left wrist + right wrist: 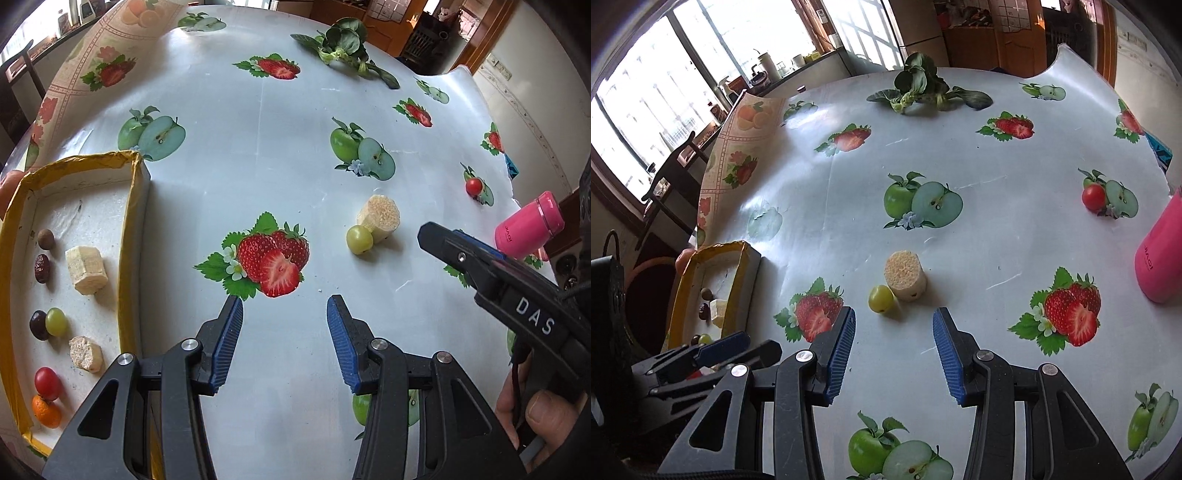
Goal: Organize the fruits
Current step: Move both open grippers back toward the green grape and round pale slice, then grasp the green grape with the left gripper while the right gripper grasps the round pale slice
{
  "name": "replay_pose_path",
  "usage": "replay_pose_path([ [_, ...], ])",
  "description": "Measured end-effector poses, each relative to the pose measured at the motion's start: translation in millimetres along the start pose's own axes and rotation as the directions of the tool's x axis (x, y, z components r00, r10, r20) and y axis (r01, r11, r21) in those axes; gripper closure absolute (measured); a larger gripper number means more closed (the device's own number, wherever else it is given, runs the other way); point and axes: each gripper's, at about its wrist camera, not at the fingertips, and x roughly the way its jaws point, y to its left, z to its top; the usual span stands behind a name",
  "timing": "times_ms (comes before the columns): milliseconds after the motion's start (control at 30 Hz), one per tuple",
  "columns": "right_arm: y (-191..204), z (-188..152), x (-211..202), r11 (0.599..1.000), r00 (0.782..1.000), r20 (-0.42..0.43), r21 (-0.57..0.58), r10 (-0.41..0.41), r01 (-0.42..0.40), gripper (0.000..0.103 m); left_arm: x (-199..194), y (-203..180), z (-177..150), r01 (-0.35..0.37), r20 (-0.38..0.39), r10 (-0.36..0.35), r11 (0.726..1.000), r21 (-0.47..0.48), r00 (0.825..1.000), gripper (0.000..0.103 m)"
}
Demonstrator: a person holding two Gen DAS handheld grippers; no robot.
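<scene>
A green grape point(359, 239) point(881, 298) lies on the fruit-print tablecloth, touching a pale stub of sugarcane point(380, 217) point(905, 276). Far right sits a cherry tomato point(474, 186) point(1093, 196). My left gripper point(285, 308) is open and empty above a printed strawberry, left of the grape. My right gripper point(894, 320) is open and empty, just short of the grape; it also shows at the right of the left wrist view point(439, 240). A yellow-rimmed box point(127, 236) point(738, 273) at the left holds sugarcane pieces, grapes, a tomato, a small orange and dark fruits.
A pink bottle point(528, 229) point(1161, 254) lies at the right edge of the table. Leafy greens point(343, 44) point(919, 86) rest at the far side. A hand point(535, 413) grips the right tool. Chairs and a window counter stand beyond the table's left edge.
</scene>
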Motion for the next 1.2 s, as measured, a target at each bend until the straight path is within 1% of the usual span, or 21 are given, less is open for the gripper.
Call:
replay_pose_path([
  [167, 0.3, 17.8, 28.4, 1.0, 1.0, -0.023, -0.007, -0.002, 0.002, 0.057, 12.5, 0.0, 8.0, 0.019, -0.017, -0.019, 1.0, -0.003, 1.0, 0.057],
  [300, -2.8, 27.7, 52.1, 1.0, 0.999, -0.047, 0.015, -0.012, 0.012, 0.057, 24.2, 0.8, 15.4, 0.043, -0.028, -0.043, 0.999, -0.001, 0.999, 0.057],
  [367, -2.5, 29.6, 64.6, 1.0, 0.997, -0.076, 0.016, -0.002, 0.004, 0.057, 29.7, 0.3, 18.9, 0.052, -0.036, -0.052, 0.999, -0.002, 0.998, 0.057],
  [467, -3.4, 26.8, 76.1, 1.0, 0.996, -0.087, 0.003, -0.023, 0.023, 0.058, 37.2, -6.1, 23.3, 0.068, -0.049, -0.068, 0.998, 0.008, 0.997, 0.057],
  [500, -5.8, 25.3, 77.3, 1.0, 0.996, -0.086, 0.004, -0.03, 0.031, 0.062, 39.5, -9.6, 24.9, 0.075, -0.051, -0.074, 0.997, 0.015, 0.996, 0.057],
  [533, -9.1, 24.4, 76.1, 1.0, 0.997, -0.078, 0.011, -0.019, 0.02, 0.067, 42.1, -13.7, 26.6, 0.081, -0.055, -0.08, 0.996, 0.024, 0.995, 0.057],
  [600, -16.3, 23.2, 67.1, 0.999, 0.998, -0.047, 0.023, -0.033, 0.034, 0.067, 48.1, -23.2, 30.8, 0.088, -0.059, -0.086, 0.995, 0.04, 0.995, 0.057],
  [733, -39.5, 20.3, 39.0, 0.994, 0.999, 0.018, 0.101, -0.035, 0.033, 0.067, 67.5, -42.8, 39.6, 0.082, -0.075, -0.077, 0.995, 0.059, 0.994, 0.057],
  [767, -44.3, 19.1, 33.2, 0.993, 0.999, 0.027, 0.113, -0.034, 0.031, 0.067, 73.0, -47.8, 41.4, 0.076, -0.08, -0.071, 0.995, 0.064, 0.994, 0.057],
  [800, -48.4, 17.2, 28.1, 0.992, 0.999, 0.032, 0.122, -0.032, 0.028, 0.067, 74.2, -53.1, 43.1, 0.06, -0.058, -0.055, 0.995, 0.078, 0.997, 0.057],
  [933, -59.7, 9.0, 14.1, 0.989, 0.999, 0.035, 0.147, -0.029, 0.023, 0.067, 82.0, -71.5, 49.9, 0.009, -0.034, -0.005, 0.991, 0.13, 0.999, 0.057],
  [967, -61.9, 6.8, 11.4, 0.988, 0.999, 0.035, 0.153, -0.03, 0.024, 0.067, 83.0, -75.1, 49.9, -0.014, -0.025, 0.018, 0.989, 0.146, 1.0, 0.058],
  [1000, -63.6, 4.9, 9.0, 0.987, 0.999, 0.035, 0.157, -0.033, 0.027, 0.067, 83.8, -77.8, 49.5, -0.034, -0.016, 0.037, 0.986, 0.163, 0.999, 0.068],
  [1033, -65.4, 3.0, 6.8, 0.986, 0.999, 0.034, 0.162, -0.035, 0.029, 0.067, 84.1, -79.7, 48.8, -0.047, -0.009, 0.05, 0.983, 0.177, 0.999, 0.079],
  [1067, -67.2, 1.0, 4.7, 0.985, 0.999, 0.034, 0.168, -0.035, 0.029, 0.067, 83.9, -79.9, 48.0, -0.059, -0.006, 0.062, 0.981, 0.186, 0.998, 0.081],
  [1200, -69.9, -3.9, -4.7, 0.983, 0.999, 0.042, 0.184, -0.035, 0.027, 0.067, 78.6, -70.1, 45.8, -0.038, -0.023, 0.042, 0.986, 0.162, 0.999, 0.082],
])
